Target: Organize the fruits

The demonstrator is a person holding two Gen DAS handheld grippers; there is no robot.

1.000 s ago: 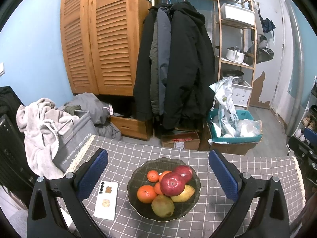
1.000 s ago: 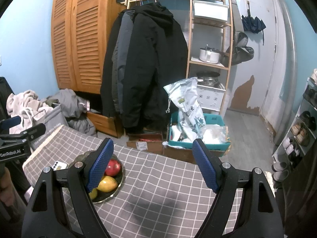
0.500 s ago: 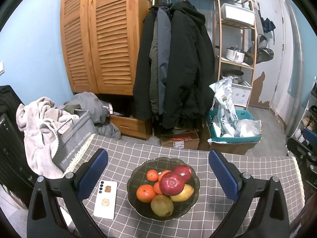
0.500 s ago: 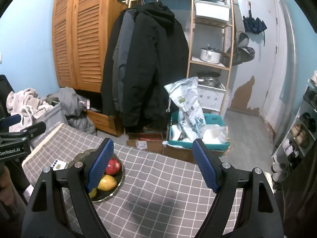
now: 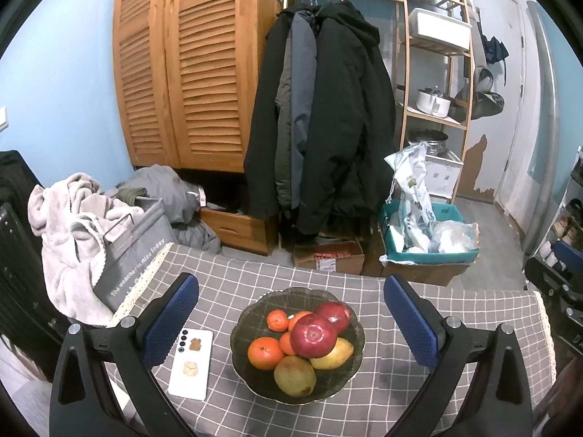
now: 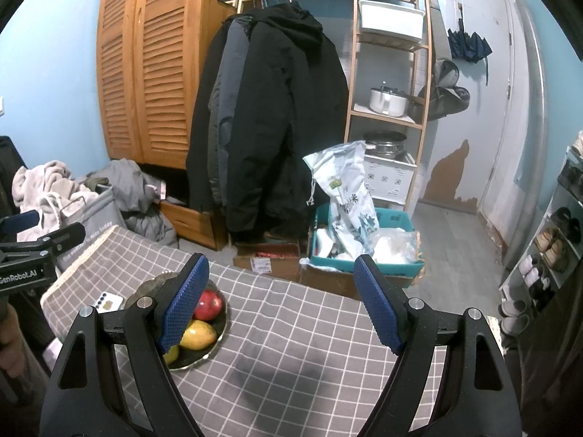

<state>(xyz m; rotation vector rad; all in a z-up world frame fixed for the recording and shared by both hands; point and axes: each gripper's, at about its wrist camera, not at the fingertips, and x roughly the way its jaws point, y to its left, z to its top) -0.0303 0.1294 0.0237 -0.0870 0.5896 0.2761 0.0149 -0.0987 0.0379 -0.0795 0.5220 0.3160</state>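
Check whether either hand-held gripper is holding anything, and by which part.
Nothing is held. The left hand-held gripper and the right hand-held gripper are both open and empty above the table.

Fruit bowl (image 5: 349,371), phone (image 5: 191,364), open tool (image 5: 291,324)

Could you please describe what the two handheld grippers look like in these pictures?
Both the left gripper and the right gripper have glossy black triangular-framed arms with silver bolt heads. Their jaws carry dark blue textured pads. Seen from the right camera, the left gripper's black body bears white "GenRobot.AI" lettering. No cables or sleeves show.
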